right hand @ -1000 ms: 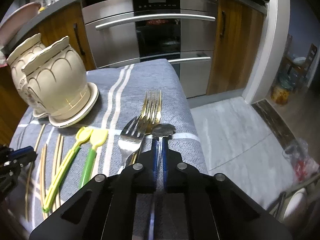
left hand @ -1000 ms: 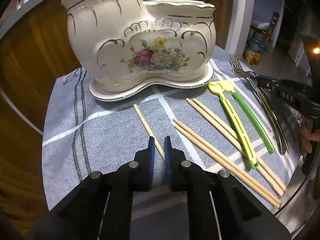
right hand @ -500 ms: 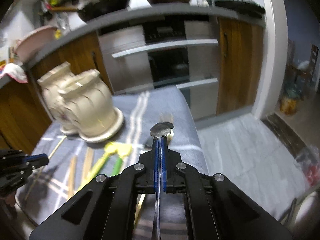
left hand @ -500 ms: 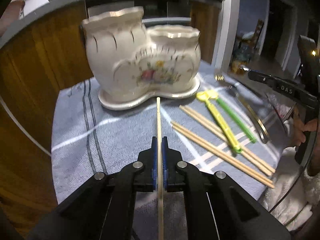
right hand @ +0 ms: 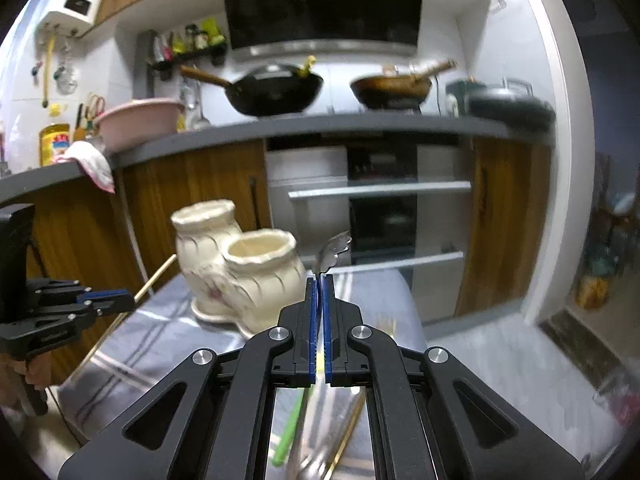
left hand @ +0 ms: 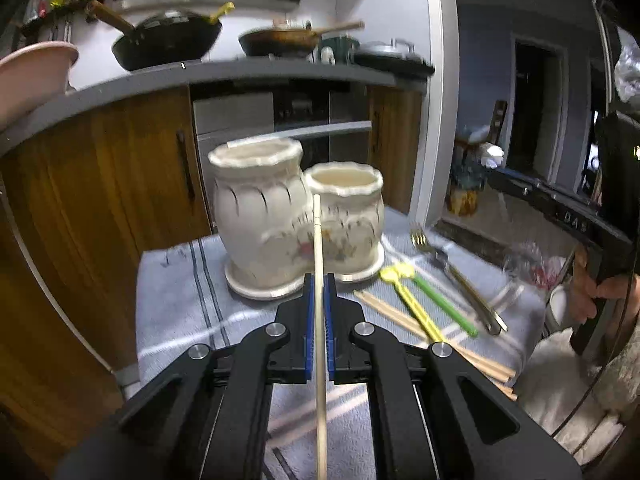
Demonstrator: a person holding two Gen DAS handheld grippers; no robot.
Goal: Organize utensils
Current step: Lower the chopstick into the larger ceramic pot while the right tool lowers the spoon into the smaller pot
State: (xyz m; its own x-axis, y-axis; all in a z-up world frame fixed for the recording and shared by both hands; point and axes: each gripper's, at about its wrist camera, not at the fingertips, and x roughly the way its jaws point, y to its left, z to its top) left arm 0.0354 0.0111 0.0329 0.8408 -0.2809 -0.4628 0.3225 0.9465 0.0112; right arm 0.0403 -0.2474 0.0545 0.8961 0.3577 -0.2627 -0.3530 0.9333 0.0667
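Both grippers lifted off cloth since 1 s ago. L wrist: left gripper (left hand: 319,280) clamped on chopstick (left hand: 317,240), raised before ceramic holder (left hand: 296,216) at cloth's far edge. R wrist: right gripper (right hand: 319,282) clamped on spoon (right hand: 331,254), airborne beside holder.

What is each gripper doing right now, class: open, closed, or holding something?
Left gripper: closed on a wooden chopstick.
Right gripper: closed on a silver spoon, its bowl sticking out past the fingertips.
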